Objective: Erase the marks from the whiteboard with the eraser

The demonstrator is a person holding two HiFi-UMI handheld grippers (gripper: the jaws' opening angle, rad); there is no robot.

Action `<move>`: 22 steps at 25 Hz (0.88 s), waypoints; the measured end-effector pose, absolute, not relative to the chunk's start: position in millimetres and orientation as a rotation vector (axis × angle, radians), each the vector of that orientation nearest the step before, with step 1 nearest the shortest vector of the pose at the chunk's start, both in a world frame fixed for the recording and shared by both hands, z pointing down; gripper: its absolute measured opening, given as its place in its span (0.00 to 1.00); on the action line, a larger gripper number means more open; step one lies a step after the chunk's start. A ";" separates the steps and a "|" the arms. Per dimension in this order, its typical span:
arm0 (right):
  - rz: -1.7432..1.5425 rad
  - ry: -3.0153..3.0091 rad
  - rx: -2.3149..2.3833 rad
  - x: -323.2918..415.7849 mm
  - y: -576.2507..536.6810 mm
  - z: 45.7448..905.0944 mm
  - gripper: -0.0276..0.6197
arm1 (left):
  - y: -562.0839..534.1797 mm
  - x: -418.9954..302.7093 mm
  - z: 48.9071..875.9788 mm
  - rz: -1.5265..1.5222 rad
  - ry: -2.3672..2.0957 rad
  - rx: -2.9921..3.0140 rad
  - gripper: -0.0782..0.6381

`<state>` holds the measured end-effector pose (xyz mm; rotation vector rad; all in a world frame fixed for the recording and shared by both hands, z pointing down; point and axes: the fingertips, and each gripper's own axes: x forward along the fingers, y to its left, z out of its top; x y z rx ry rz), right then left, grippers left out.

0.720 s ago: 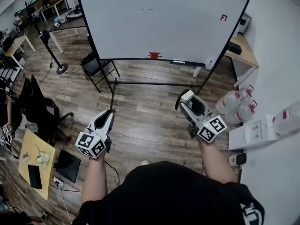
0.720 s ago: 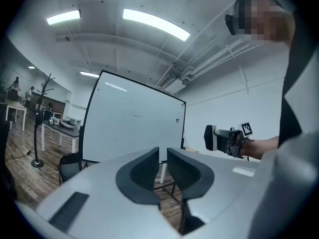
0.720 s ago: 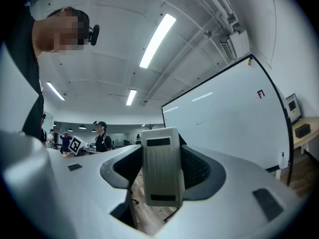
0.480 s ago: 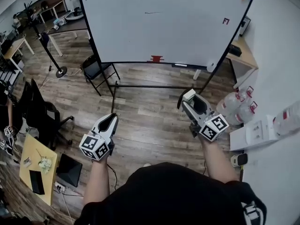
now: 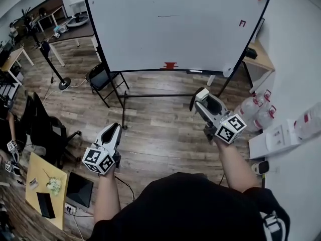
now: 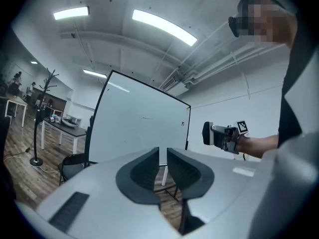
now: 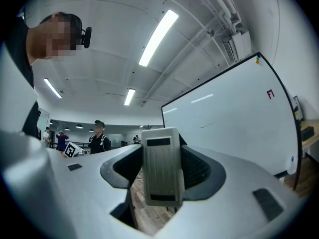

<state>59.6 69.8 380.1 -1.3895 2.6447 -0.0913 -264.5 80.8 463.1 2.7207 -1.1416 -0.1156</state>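
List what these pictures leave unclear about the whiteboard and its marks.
Red mark on the whiteboard: too small to read, head and right gripper views.
Red item on the board's ledge: too small to identify, head view.
Whiteboard's upper left corner: cut off by head view's top edge.

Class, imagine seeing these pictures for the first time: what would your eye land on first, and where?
The big whiteboard fills the top of the head view, nearly clean but for a short dark line up high and a small red mark at its upper right. Nearer the person, the right gripper clamps the pale eraser, while the left gripper is empty, jaws almost together.
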 end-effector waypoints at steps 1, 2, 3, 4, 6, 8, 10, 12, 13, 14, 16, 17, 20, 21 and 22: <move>-0.074 2.639 -1.388 57.6 66.3 372.3 0.41 | 78.7 -266.6 458.7 -0.127 -1.142 2.727 0.19; -0.062 2.637 -1.384 54.2 64.0 367.7 0.41 | 77.0 -267.9 454.9 -0.136 -1.140 2.733 0.19; -0.061 2.641 -1.379 49.7 62.8 366.9 0.41 | 75.7 -268.6 452.1 -0.142 -1.137 2.739 0.19; -0.071 2.648 -1.375 44.9 62.7 370.2 0.41 | 75.2 -268.9 450.3 -0.145 -1.133 2.745 0.19; -0.110 2.666 -1.367 38.6 64.6 384.8 0.41 | 76.4 -268.5 449.0 -0.143 -1.125 2.757 0.19; -0.142 2.670 -1.375 41.5 63.0 397.9 0.41 | 77.0 -269.0 451.2 -0.139 -1.124 2.760 0.19; -0.155 2.656 -1.394 47.3 56.3 398.5 0.41 | 75.6 -272.2 457.2 -0.138 -1.133 2.740 0.19; -0.127 2.656 -1.404 52.6 47.8 395.1 0.41 | 73.9 -276.1 466.1 -0.131 -1.143 2.713 0.19; -0.112 2.658 -1.406 54.5 43.3 393.0 0.41 | 72.8 -277.5 470.5 -0.125 -1.147 2.701 0.19; -0.106 2.658 -1.406 56.0 38.4 391.3 0.41 | 71.4 -278.4 474.0 -0.119 -1.151 2.691 0.19; -0.121 2.653 -1.401 59.1 28.1 393.1 0.41 | 67.5 -278.9 477.7 -0.104 -1.162 2.681 0.19; -0.133 2.653 -1.398 60.8 23.0 396.4 0.41 | 65.0 -278.8 478.3 -0.097 -1.170 2.680 0.19; -0.166 2.656 -1.388 64.9 7.2 406.4 0.41 | 55.4 -279.1 479.3 -0.083 -1.203 2.669 0.19; -0.165 2.660 -1.382 68.0 0.7 410.6 0.41 | 51.4 -278.8 480.1 -0.079 -1.213 2.664 0.19; -0.162 2.664 -1.376 71.6 -6.4 414.5 0.41 | 46.9 -277.9 481.0 -0.073 -1.222 2.659 0.19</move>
